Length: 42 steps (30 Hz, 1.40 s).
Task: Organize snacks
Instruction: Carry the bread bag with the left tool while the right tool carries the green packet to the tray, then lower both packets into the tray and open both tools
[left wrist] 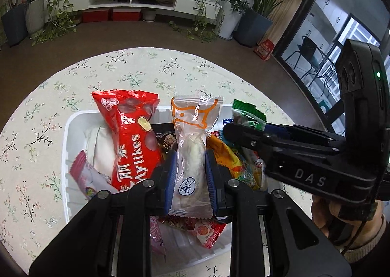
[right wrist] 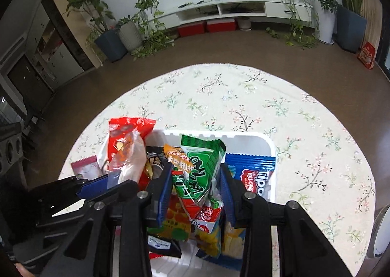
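Clear-wrapped snack (left wrist: 189, 159) upright between the clamped left tongs (left wrist: 190, 167).

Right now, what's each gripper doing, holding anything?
Left gripper: closed on the clear-wrapped pastry.
Right gripper: closed on the green snack packet.

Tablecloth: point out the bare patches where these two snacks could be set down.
The floral tablecloth is bare beyond the white bin's far rim, and to its right out to the table edge. In the left wrist view it is also bare left of the bin. The bin itself is crowded: red Mylikes bag, blue packet and loose wrappers.
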Each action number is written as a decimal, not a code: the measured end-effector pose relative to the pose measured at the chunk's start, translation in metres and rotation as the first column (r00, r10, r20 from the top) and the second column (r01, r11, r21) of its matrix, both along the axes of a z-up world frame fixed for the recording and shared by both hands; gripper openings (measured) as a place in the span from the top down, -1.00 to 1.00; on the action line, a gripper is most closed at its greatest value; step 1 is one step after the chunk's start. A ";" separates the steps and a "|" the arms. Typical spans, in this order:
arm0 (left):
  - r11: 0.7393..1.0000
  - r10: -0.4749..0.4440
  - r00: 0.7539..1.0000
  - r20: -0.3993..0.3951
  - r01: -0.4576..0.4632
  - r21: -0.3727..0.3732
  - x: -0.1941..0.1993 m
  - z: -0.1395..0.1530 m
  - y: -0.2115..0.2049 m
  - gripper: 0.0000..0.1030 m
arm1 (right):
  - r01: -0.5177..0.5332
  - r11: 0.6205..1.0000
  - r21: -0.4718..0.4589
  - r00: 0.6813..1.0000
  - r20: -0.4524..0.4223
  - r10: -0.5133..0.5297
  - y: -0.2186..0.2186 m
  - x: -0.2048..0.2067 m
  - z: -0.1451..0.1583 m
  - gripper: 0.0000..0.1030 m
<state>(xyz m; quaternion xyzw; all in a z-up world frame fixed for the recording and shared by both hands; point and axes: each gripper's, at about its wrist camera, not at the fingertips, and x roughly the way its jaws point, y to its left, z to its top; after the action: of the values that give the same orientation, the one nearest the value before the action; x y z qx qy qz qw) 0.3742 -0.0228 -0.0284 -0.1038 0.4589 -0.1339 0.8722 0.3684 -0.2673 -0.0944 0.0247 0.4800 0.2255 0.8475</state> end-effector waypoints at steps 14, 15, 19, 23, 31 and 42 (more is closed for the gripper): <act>0.999 0.030 0.999 -0.029 -0.029 0.043 0.038 -0.034 -0.009 0.54 | 0.016 0.998 -0.055 1.000 -0.003 -0.016 0.004 0.010 -0.024 0.22; 0.999 0.031 0.999 -0.029 -0.030 0.040 0.040 -0.036 -0.008 0.54 | 0.015 0.998 -0.055 1.000 -0.006 -0.015 0.005 0.010 -0.024 0.22; 0.999 0.035 0.999 -0.033 -0.034 0.035 0.041 -0.039 -0.007 0.54 | 0.011 0.998 -0.060 1.000 -0.015 -0.012 0.005 0.011 -0.027 0.20; 0.999 0.041 0.999 -0.031 -0.040 0.028 0.046 -0.044 -0.004 0.53 | 0.003 0.998 -0.069 1.000 -0.020 -0.004 0.006 0.010 -0.029 0.19; 0.999 0.026 0.999 -0.030 -0.027 -0.044 0.040 -0.052 0.009 0.43 | 0.002 0.999 -0.048 1.000 -0.029 -0.003 0.001 0.012 -0.033 0.17; 0.996 0.001 1.000 -0.012 -0.002 -0.090 0.034 -0.059 0.014 0.17 | 0.006 1.000 -0.022 1.000 -0.013 -0.006 -0.007 0.010 -0.029 0.08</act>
<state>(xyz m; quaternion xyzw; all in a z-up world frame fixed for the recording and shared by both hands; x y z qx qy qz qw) 0.4084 -0.0084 -0.0879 -0.1443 0.4573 -0.1532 0.8641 0.3787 -0.2740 -0.1234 0.0180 0.4877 0.2174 0.8453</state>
